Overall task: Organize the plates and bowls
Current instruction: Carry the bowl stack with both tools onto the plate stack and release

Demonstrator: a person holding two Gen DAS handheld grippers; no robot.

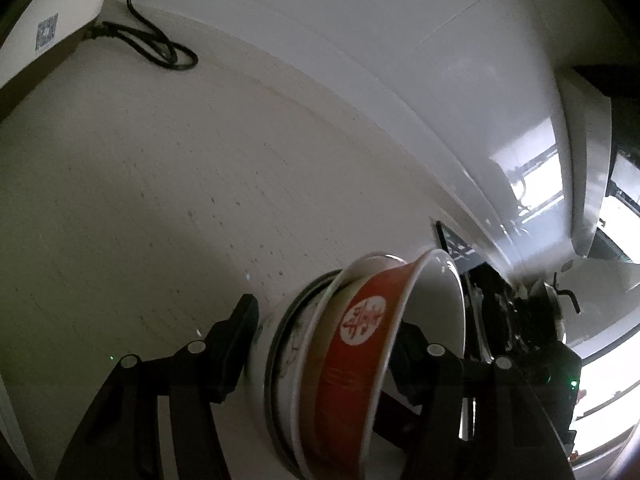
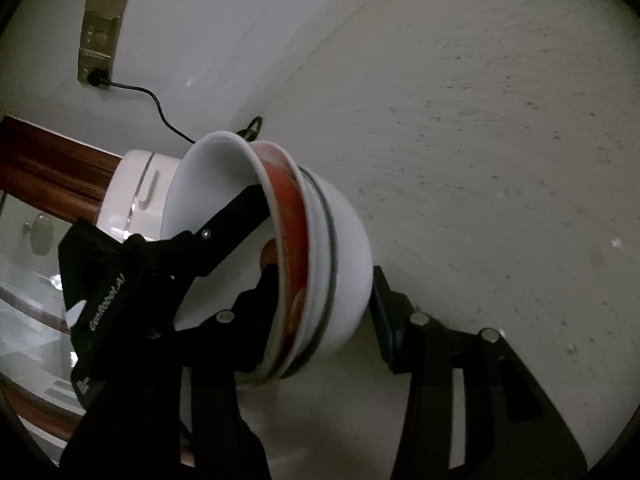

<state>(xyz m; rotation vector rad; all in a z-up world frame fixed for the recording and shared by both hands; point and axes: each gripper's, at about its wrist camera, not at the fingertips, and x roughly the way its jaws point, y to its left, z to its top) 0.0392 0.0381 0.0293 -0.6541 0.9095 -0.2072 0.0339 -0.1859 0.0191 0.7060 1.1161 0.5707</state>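
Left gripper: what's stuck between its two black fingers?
The stack of bowls, tipped on its side: a red bowl nested inside white ones. The left gripper pinches the whole stack, as the left wrist view shows.

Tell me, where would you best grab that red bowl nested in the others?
Take the red bowl by its rim wall, coming from the open mouth side: one of the jaws inside on the white lining, the other on the red band. It lies tipped on its side in the bowl stack, its base sunk in the white bowl, so only that upper wall is free.
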